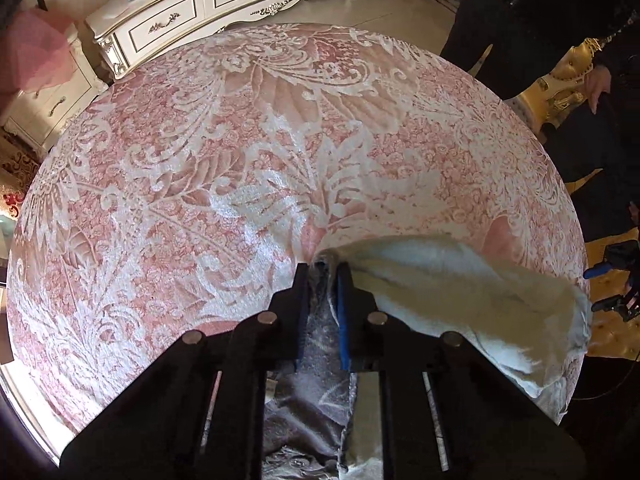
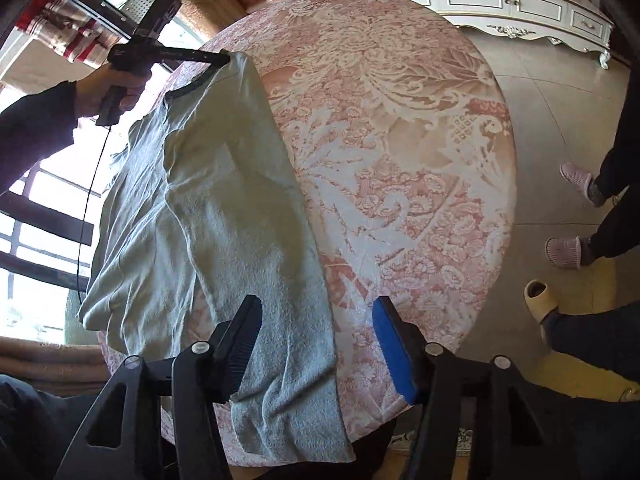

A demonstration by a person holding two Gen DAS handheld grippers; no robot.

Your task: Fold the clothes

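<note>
Left gripper (image 1: 323, 270) pinched tight on shoulder edge of pale green terry-cloth shirt (image 2: 224, 216), near dark neckline, likely anchoring that corner for a fold. Shirt spread along left side of round table with pink-and-white floral cloth (image 2: 400, 140), hem hanging over near rim. Right gripper (image 2: 316, 344) half open, straddling lower hem, pads not pressing fabric; probably lining up second grab. Rest of tabletop bare, nothing blocking a fold across. White carved sideboard (image 2: 500, 0) beyond table. Slippered feet (image 2: 568, 248) of bystanders at right, well apart from table.
</note>
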